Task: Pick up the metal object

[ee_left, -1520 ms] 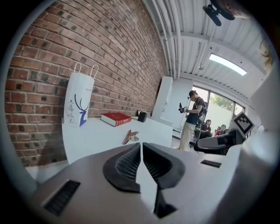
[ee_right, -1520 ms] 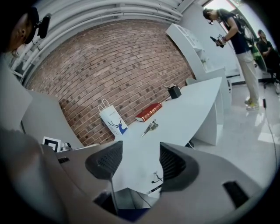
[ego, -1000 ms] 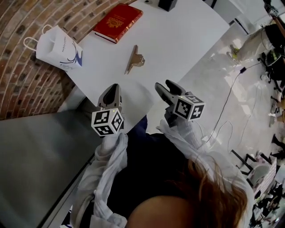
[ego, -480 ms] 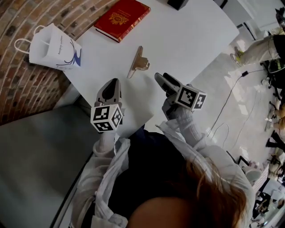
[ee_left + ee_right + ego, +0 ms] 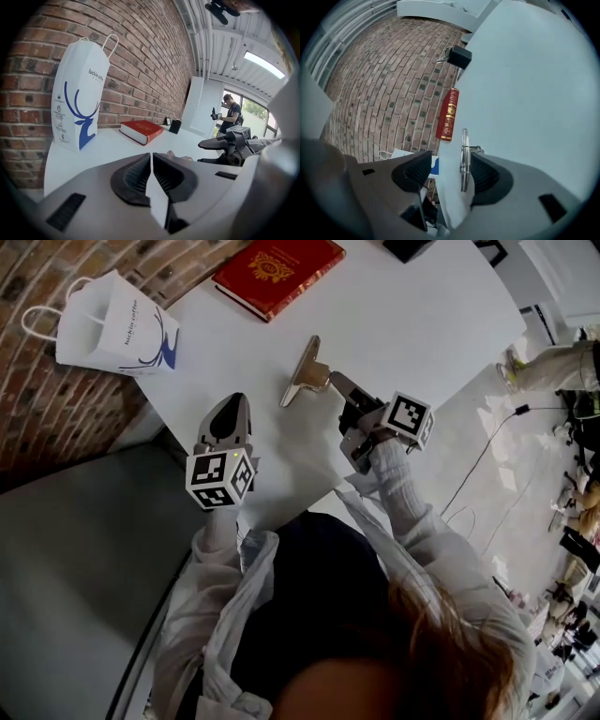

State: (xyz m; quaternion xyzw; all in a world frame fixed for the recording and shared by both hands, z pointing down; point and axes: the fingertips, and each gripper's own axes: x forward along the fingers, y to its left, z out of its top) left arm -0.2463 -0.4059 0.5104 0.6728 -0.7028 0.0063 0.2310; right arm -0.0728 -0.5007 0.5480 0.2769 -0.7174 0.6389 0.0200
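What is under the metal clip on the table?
Only the white table shows under the metal clip. The patch directly beneath it is covered, so anything thin there cannot be seen.

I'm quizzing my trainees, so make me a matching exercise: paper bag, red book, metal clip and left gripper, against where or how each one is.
1 paper bag
2 red book
3 metal clip
4 left gripper

A jaws together
B between the right gripper's open jaws
C upright by the brick wall
D flat on the table, beyond the clip

Pairs: 1-C, 2-D, 3-B, 4-A
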